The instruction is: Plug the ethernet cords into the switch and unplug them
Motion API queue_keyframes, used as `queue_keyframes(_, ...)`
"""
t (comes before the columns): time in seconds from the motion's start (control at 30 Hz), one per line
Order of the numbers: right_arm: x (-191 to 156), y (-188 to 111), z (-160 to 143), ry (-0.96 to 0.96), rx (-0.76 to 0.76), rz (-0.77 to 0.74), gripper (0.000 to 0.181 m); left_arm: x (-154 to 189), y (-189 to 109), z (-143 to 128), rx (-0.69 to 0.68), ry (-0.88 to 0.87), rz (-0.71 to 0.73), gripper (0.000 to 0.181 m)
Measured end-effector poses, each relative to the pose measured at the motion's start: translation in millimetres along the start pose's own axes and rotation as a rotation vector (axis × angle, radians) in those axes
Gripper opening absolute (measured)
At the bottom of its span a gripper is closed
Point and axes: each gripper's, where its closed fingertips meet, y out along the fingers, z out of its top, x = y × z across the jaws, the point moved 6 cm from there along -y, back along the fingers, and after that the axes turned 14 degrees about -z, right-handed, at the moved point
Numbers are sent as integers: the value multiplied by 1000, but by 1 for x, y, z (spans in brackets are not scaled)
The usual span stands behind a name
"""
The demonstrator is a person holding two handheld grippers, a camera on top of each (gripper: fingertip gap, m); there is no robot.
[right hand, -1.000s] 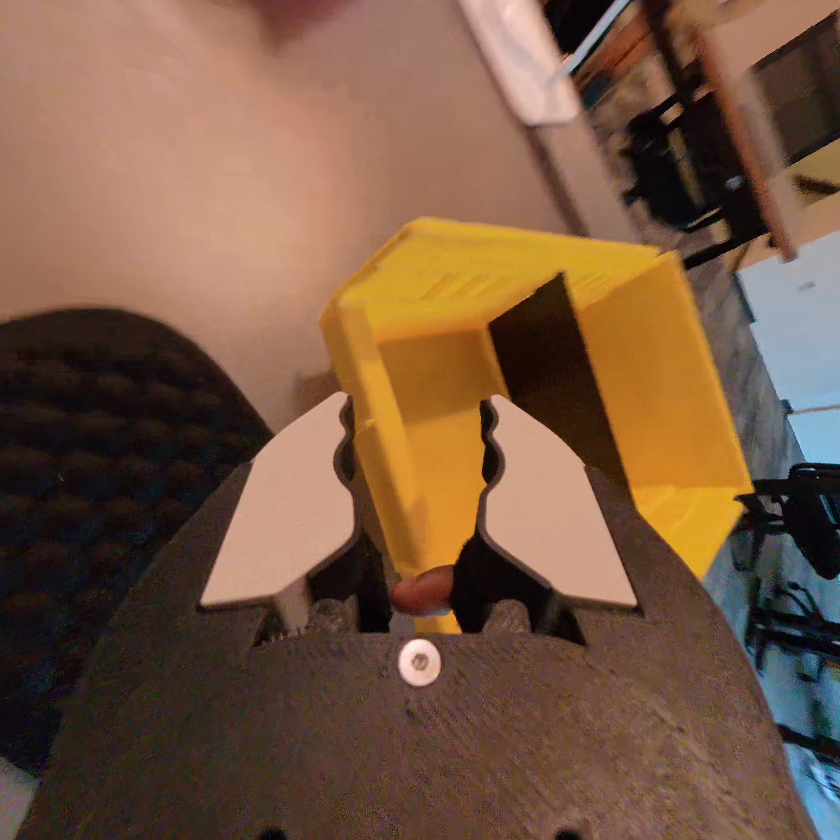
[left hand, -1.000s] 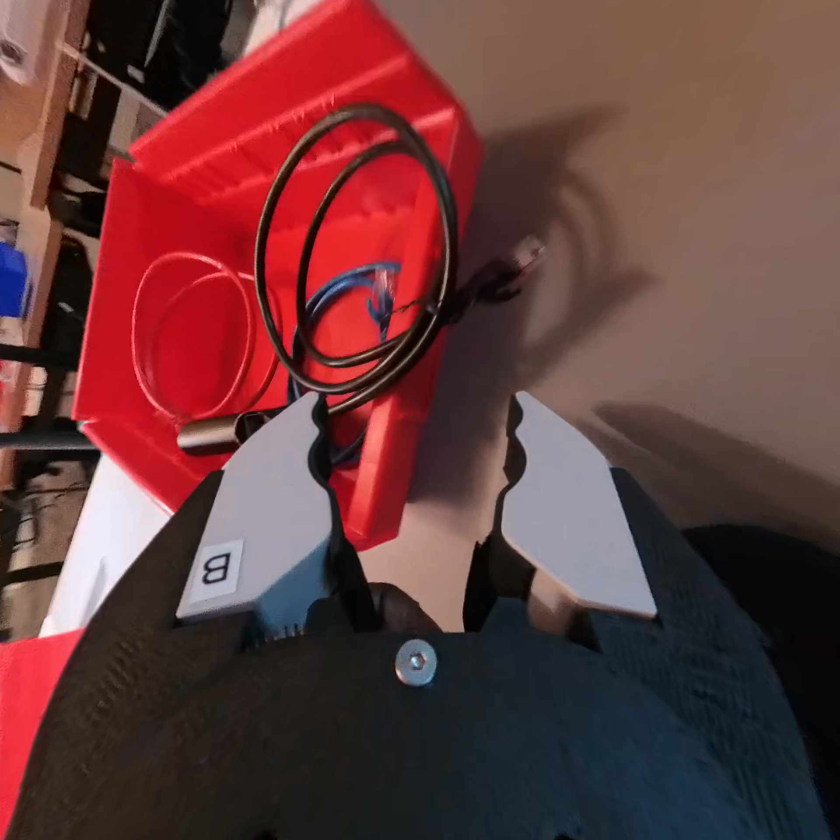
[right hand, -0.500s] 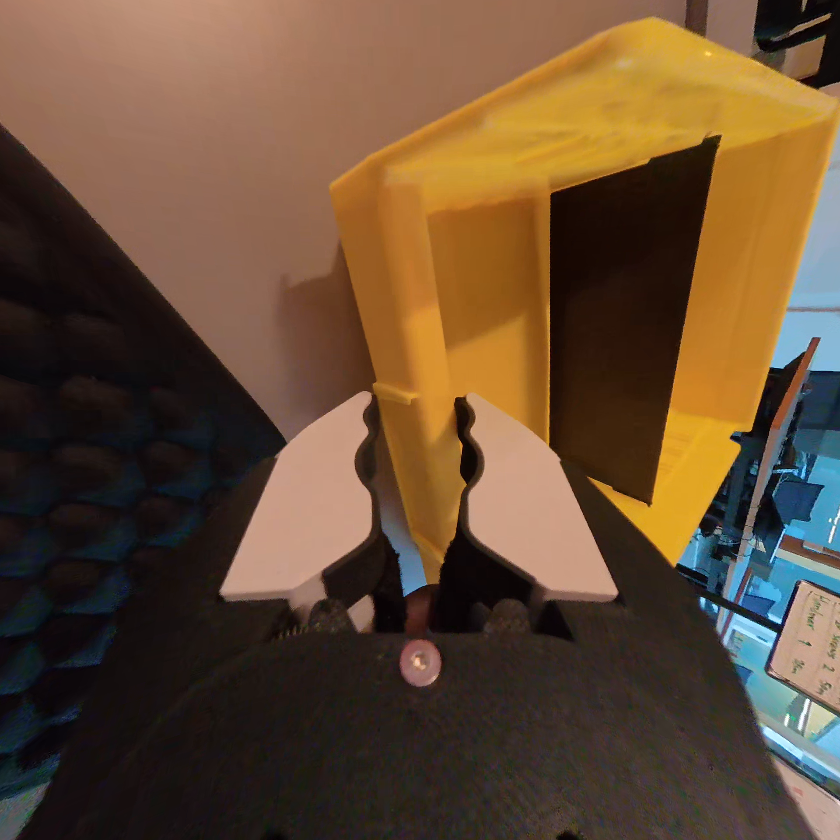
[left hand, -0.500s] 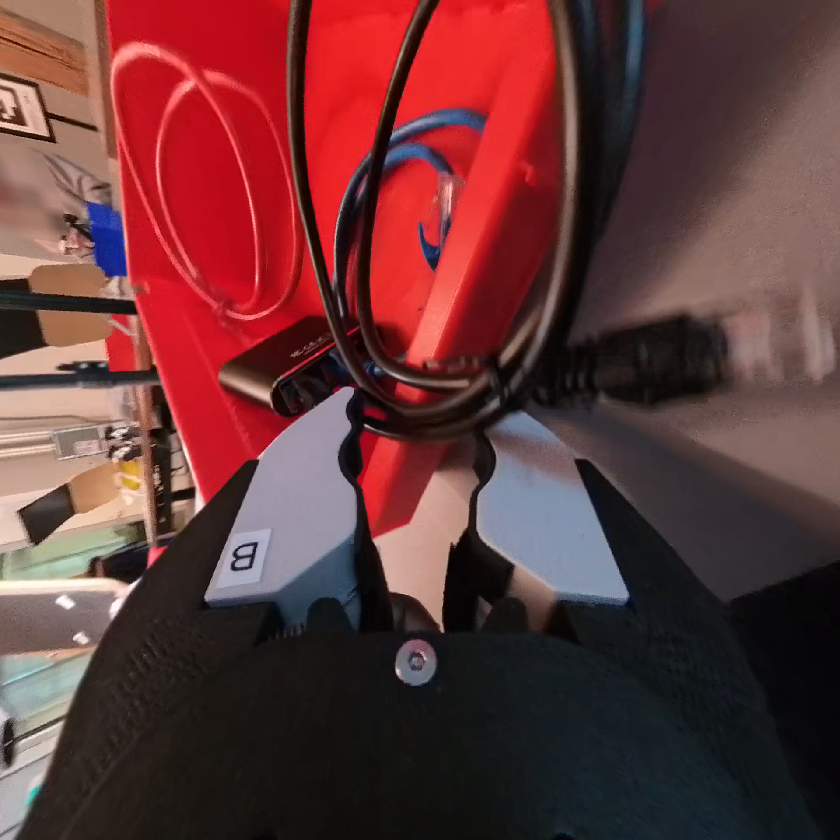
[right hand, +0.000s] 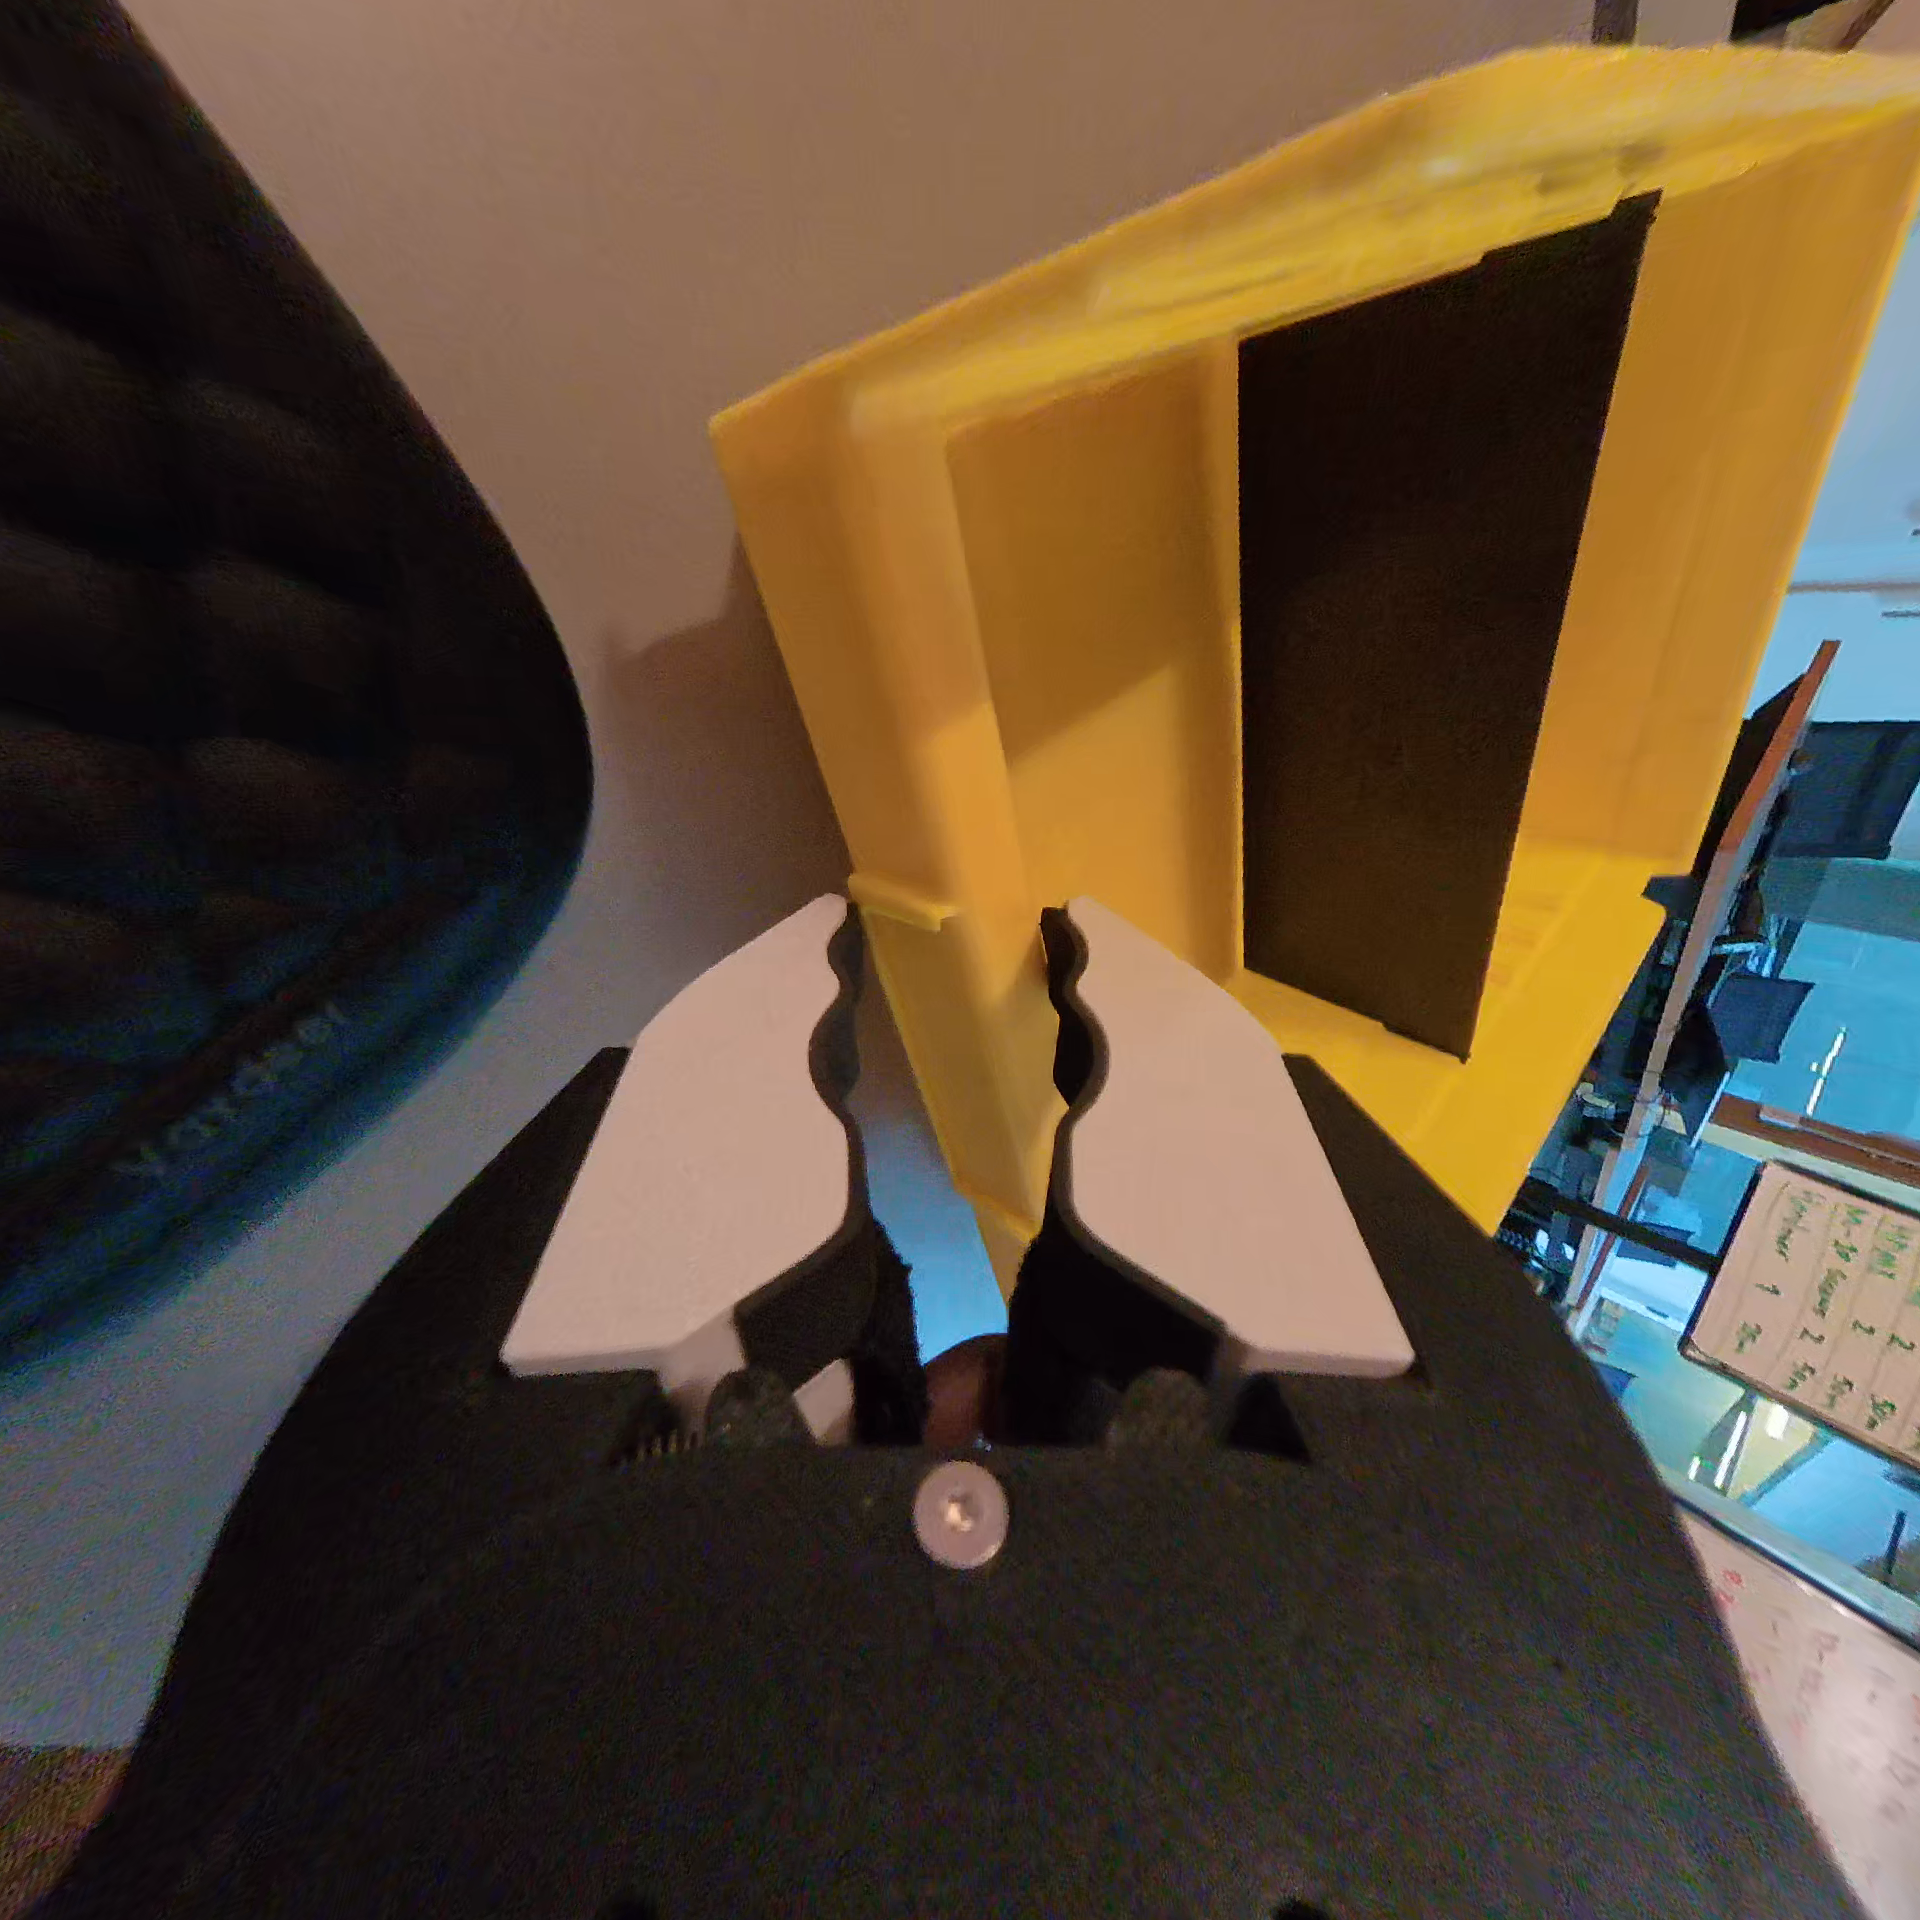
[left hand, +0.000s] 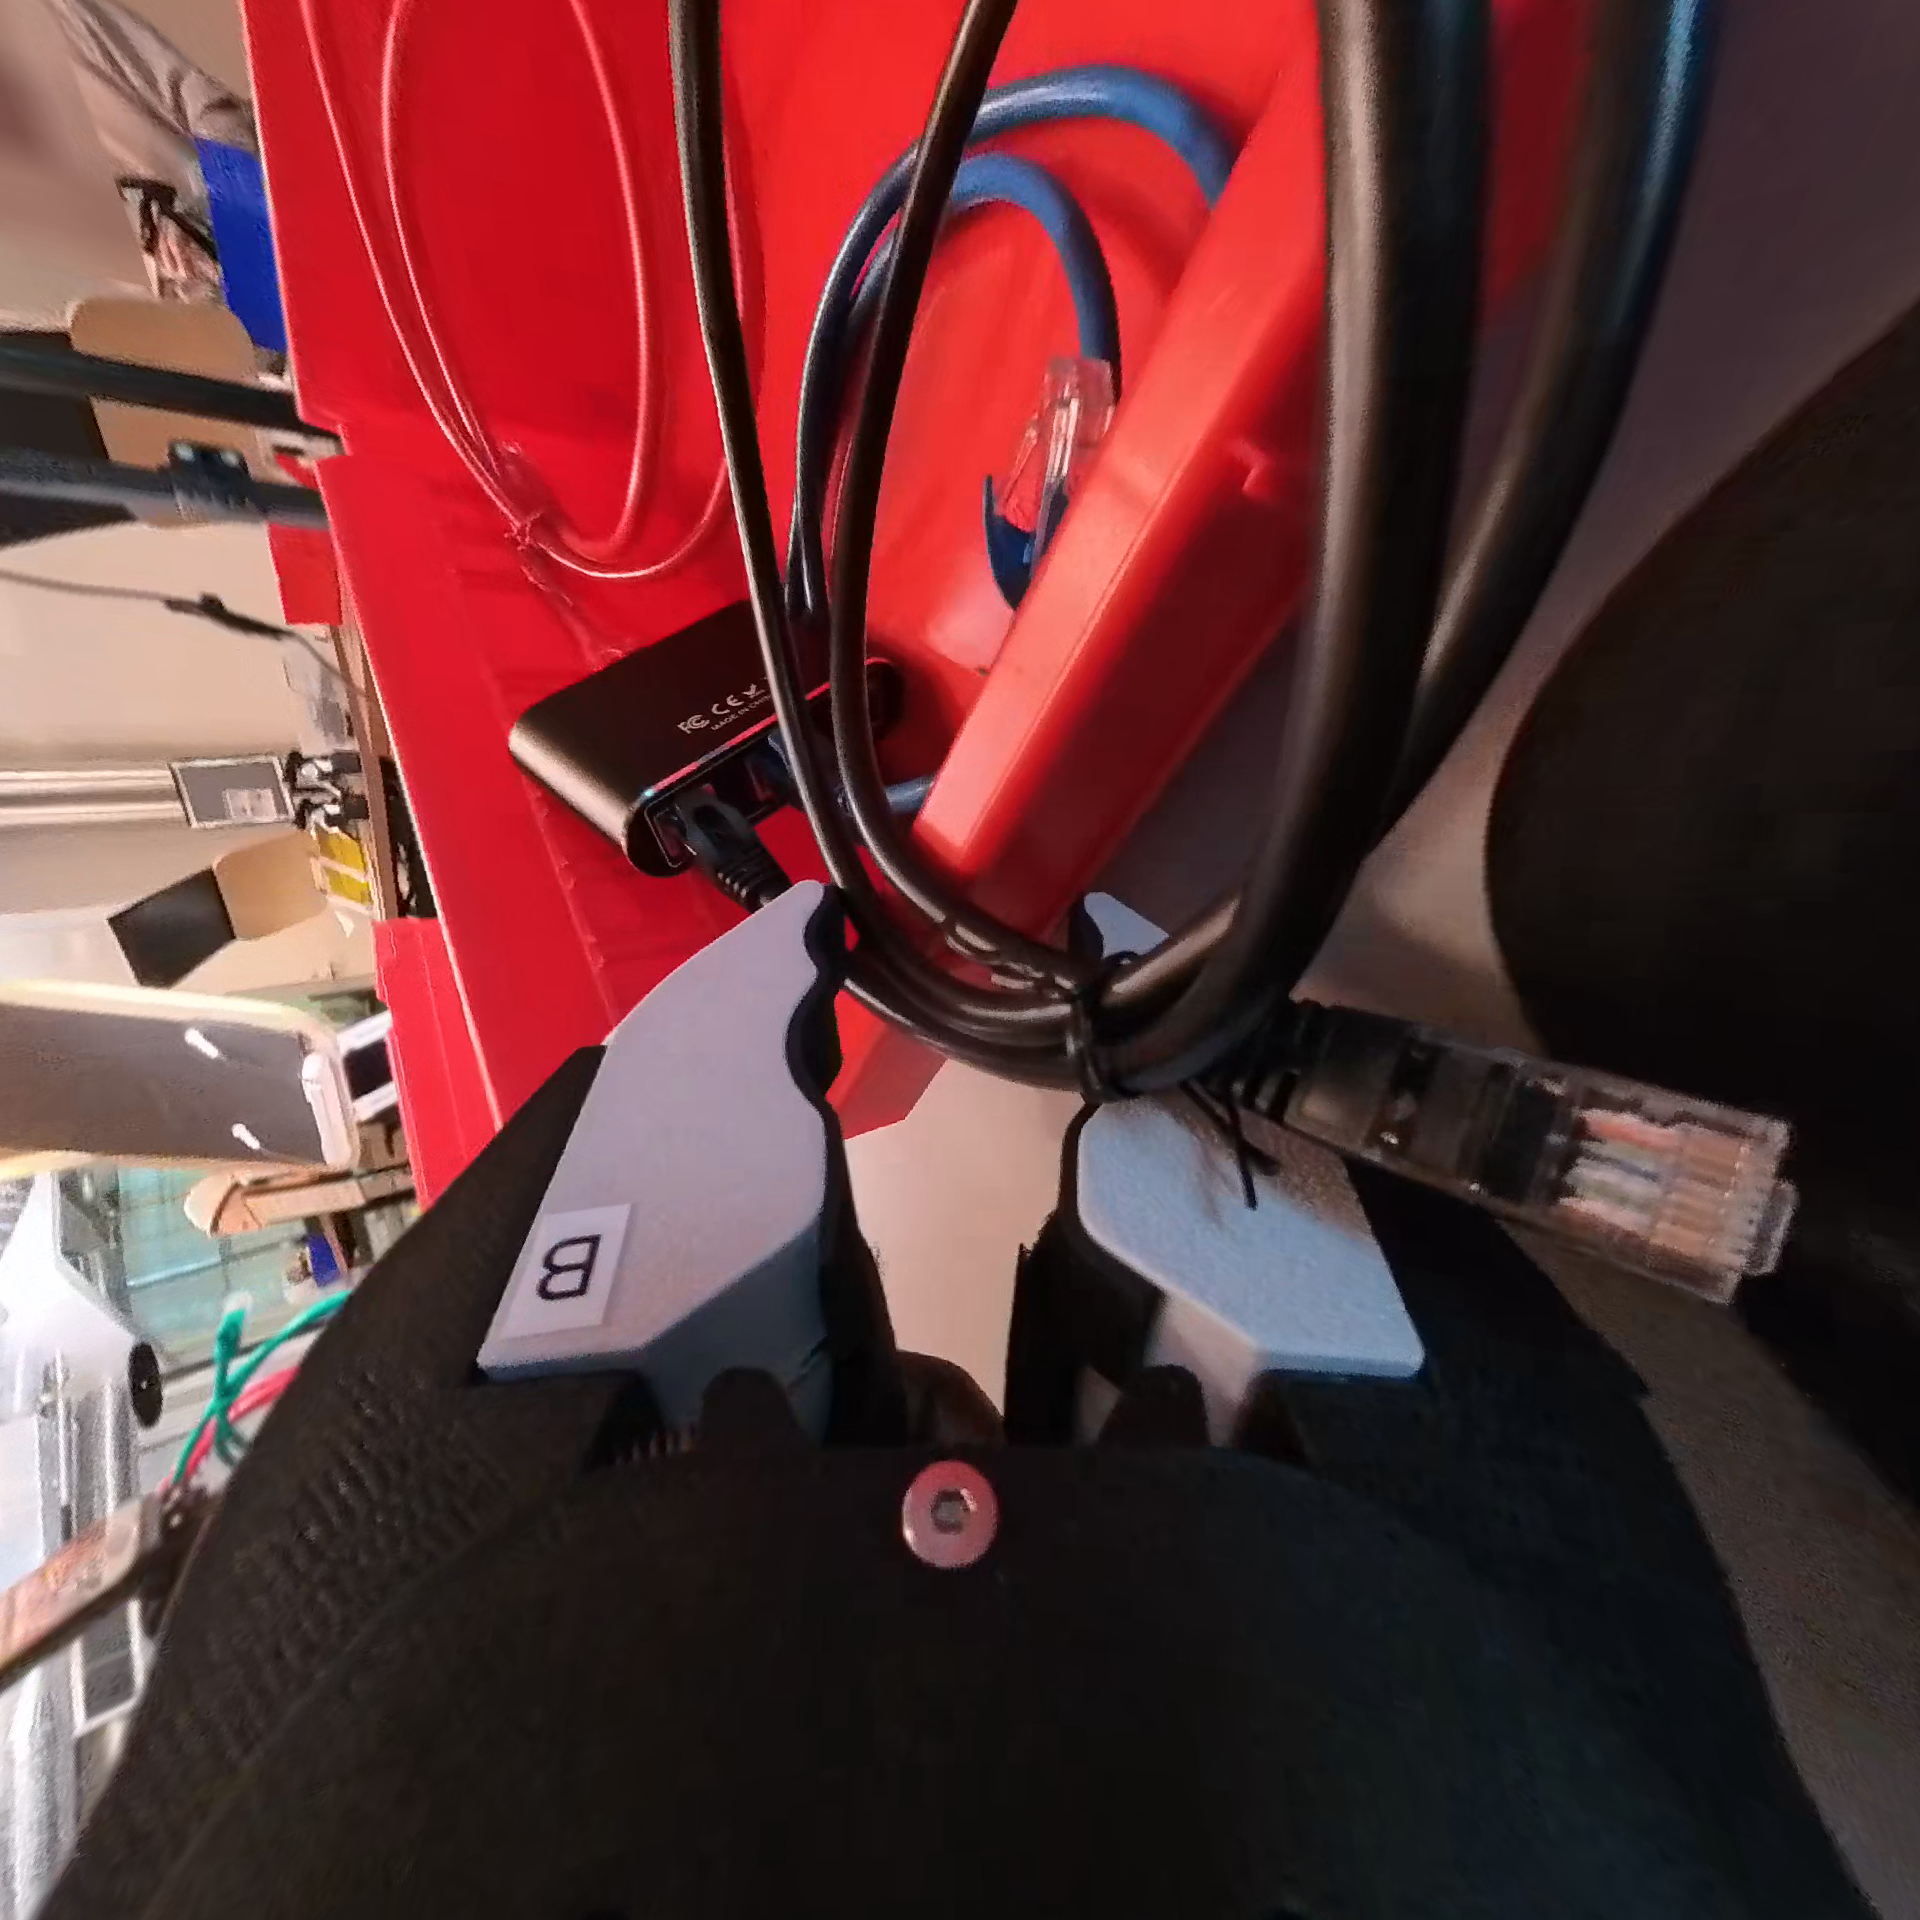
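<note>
In the left wrist view my left gripper (left hand: 956, 935) is shut on the side wall of a red bin (left hand: 1143, 623). A coiled black ethernet cord (left hand: 1382, 520) hangs over that wall and across my fingertips, its clear plug (left hand: 1538, 1143) sticking out to the right. Inside the bin lie a black switch (left hand: 665, 738) with a black cord plugged in, a blue cord with a clear plug (left hand: 1060, 416) and a thin red cord (left hand: 520, 312). In the right wrist view my right gripper (right hand: 956, 935) is shut on the wall of a yellow bin (right hand: 935, 623).
A black pad (right hand: 1423, 623) lines the yellow bin's floor. The other gripper's black body (right hand: 208, 623) fills the left of the right wrist view. Both bins are over a beige tabletop (right hand: 520, 208). Shelves and room clutter lie beyond the table's edge (left hand: 156, 935). The tips of one gripper are about 70 centimeters away from the tips of the other.
Both grippers have moved in and closed on the bin walls. The red bin now looks tipped, the black coil has slid onto my left fingertips, and its plug has swung near.
</note>
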Motion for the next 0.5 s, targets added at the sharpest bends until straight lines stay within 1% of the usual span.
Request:
queue_keyframes(0.2,3,-3,-22,11,-52,-20,35,-2,-10,-45,-23,-47,15,41)
queue_keyframes(0.33,4,-5,-29,48,-51,-25,37,0,-17,-65,-23,-69,17,42)
queue_keyframes(0.37,5,-6,-29,75,-33,-27,44,1,-19,-68,0,-88,0,44)
queue_keyframes(0.4,8,-8,-28,115,-8,-26,53,2,-23,-69,52,-133,-38,51)
queue_keyframes(0.47,15,-17,-27,215,48,-11,67,0,-35,-70,193,-288,-134,72)
queue_keyframes(0.5,20,-24,-25,274,89,-7,69,-3,-43,-71,266,-369,-176,79)
